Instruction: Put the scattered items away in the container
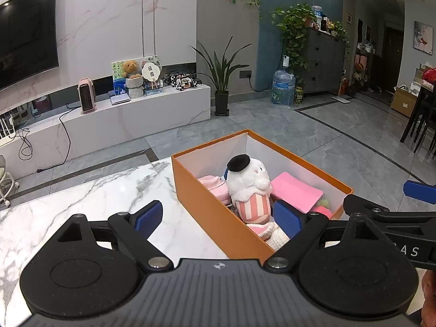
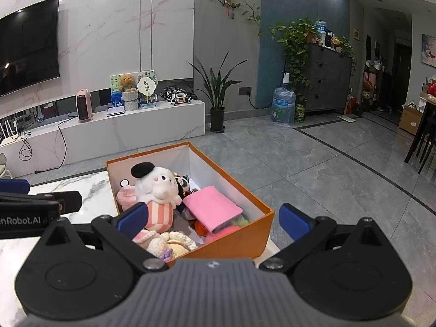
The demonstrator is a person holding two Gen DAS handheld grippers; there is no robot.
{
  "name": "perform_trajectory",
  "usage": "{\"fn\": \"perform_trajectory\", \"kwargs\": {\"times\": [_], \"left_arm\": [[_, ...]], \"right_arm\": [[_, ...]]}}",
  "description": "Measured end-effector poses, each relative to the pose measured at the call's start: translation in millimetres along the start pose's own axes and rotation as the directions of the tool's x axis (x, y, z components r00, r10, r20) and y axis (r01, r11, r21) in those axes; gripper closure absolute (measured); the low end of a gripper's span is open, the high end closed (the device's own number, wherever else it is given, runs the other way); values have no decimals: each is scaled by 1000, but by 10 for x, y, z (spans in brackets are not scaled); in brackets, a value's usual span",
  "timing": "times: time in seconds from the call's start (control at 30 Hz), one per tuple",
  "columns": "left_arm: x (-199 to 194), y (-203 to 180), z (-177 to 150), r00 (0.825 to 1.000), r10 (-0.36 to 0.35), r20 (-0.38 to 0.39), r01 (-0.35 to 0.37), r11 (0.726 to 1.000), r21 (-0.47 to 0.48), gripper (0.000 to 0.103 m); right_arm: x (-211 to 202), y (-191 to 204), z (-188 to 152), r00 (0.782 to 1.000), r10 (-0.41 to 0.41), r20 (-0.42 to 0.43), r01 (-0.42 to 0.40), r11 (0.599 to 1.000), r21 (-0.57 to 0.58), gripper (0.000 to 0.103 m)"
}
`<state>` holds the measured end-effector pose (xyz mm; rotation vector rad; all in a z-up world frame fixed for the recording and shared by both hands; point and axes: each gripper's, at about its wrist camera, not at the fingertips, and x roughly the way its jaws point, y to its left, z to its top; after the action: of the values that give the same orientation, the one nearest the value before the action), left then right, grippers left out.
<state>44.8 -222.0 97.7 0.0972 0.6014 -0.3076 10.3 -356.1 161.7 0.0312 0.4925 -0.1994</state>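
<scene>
Orange box point(image 2: 239, 241) at table point(image 1: 90, 204) far corner, long axis running away from tools toward floor beyond. Contents already inside: white plush point(image 2: 158, 188), pink notebook point(image 2: 212, 208), knitted toys, small pieces.

Left tool point(image 1: 218, 218): fingers spread, empty, straddling box's near-left wall.

Right tool point(image 2: 214, 218): fingers spread, empty, over box's near end; nearer to contents.

No stray item visible on table; task seems near finished.

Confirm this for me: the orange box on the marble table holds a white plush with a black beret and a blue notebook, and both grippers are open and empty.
One detail is wrong: the notebook is pink, not blue, as the right wrist view shows. The rest stands: the orange box on the marble table holds the white plush with a black beret, and the left gripper and right gripper are open and empty.
</scene>
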Motion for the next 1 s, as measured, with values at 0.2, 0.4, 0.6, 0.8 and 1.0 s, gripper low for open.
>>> {"fn": "perform_trajectory", "kwargs": {"times": [0.2, 0.4, 0.6, 0.8, 1.0], "left_arm": [[-1, -16, -4, 1000, 2, 0, -2, 1000, 1, 0], [-27, -53, -21, 1000, 5, 2, -5, 1000, 1, 0], [-47, -85, -29, 1000, 6, 3, -6, 1000, -1, 0], [-43, -79, -29, 1000, 3, 8, -3, 1000, 1, 0], [-39, -70, -22, 1000, -1, 5, 1, 1000, 3, 0]], "right_arm": [[-19, -17, 3, 1000, 0, -1, 0, 1000, 3, 0], [-19, -16, 6, 1000, -4, -4, 4, 1000, 1, 0], [-34, -19, -2, 1000, -6, -4, 6, 1000, 0, 0], [-38, -15, -4, 1000, -11, -5, 11, 1000, 1, 0], [-39, -14, 3, 1000, -16, -8, 15, 1000, -1, 0]]}}
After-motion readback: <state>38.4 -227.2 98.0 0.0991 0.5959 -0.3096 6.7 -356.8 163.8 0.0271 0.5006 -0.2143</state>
